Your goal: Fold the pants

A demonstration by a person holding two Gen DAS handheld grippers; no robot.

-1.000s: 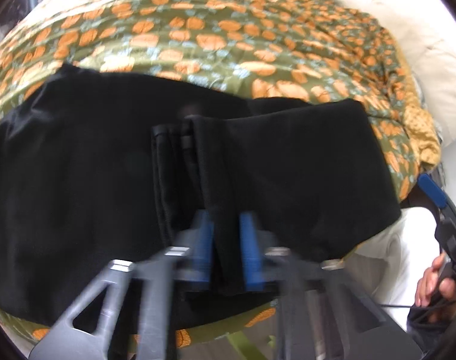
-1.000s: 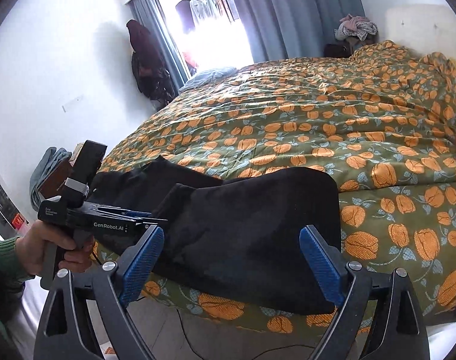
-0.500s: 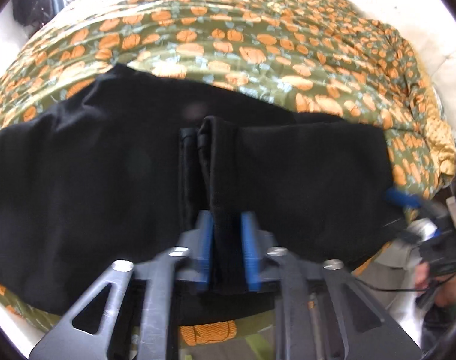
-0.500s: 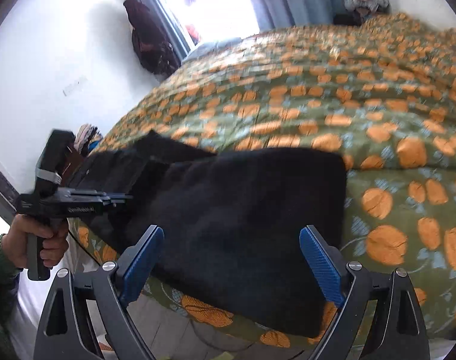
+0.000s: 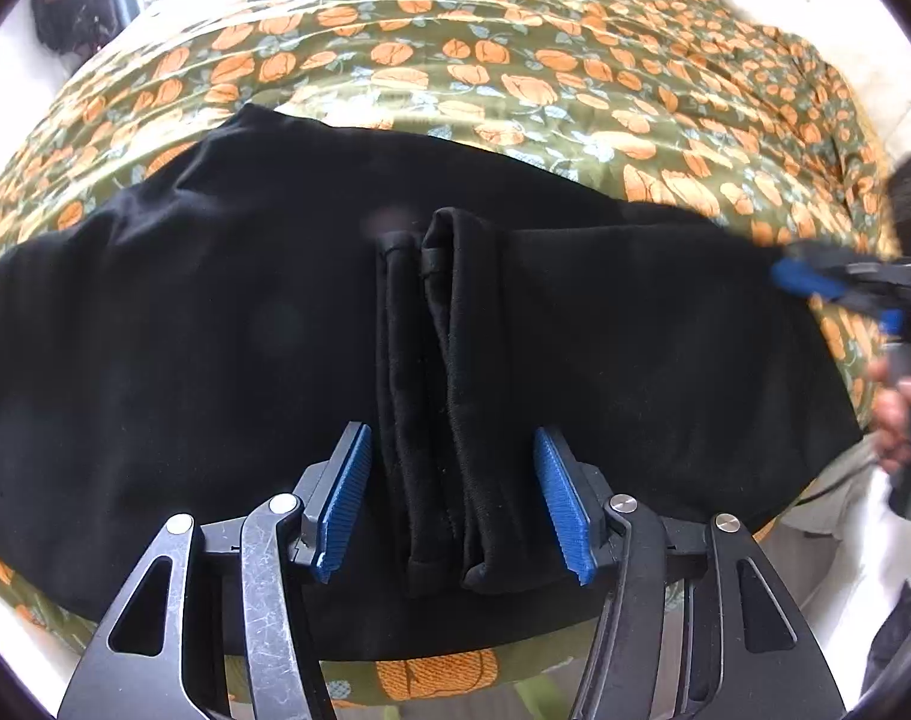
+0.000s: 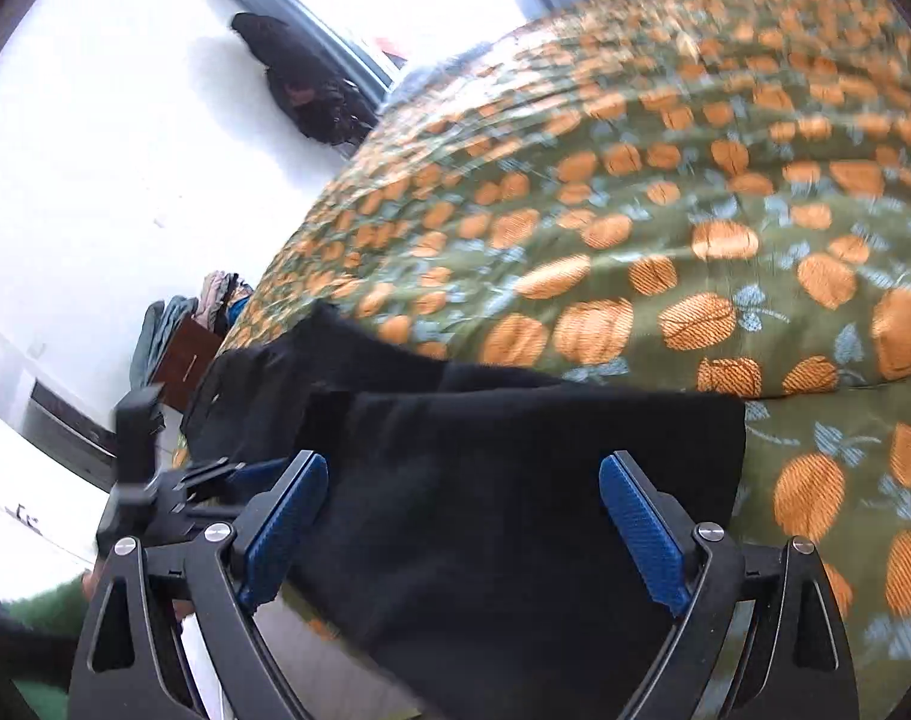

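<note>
left gripper [image 5: 452,501]: jaws have just been opening, now about half apart; the bunched hems [image 5: 449,396] of the pants lie between the blue pads but neither pad presses on them, gap visible on both sides, so let go, nothing held.
left gripper place: bottom centre of the left wrist view, pointing steeply down at the cloth near the bed's front edge.
right gripper [image 6: 461,525]: jaws wide apart, nothing between the pads, nothing held; it hangs over the right end of the pants at the lower middle of the right wrist view. touching the cloth or not: cannot tell, view is blurred.
right gripper seen from left: blue tips at the right edge of the left wrist view, at the far right end of the cloth, a hand [image 5: 893,414] on its handle below.
pants [image 5: 215,324]: black, spread flat across the front of the bed, leg ends folded back over the middle so the hems sit centre frame; lower edge hangs a little over the bed's edge.
bedspread [image 5: 515,60]: green with orange flowers, fills the upper half of both views.
step: looks like one fold just laid down and released; right side lining up for the next one.
next move: likely needs the right jaws to close on the fold at the right end, left to re-grip, then carry that end over evenly without dragging the loose hems.
</note>
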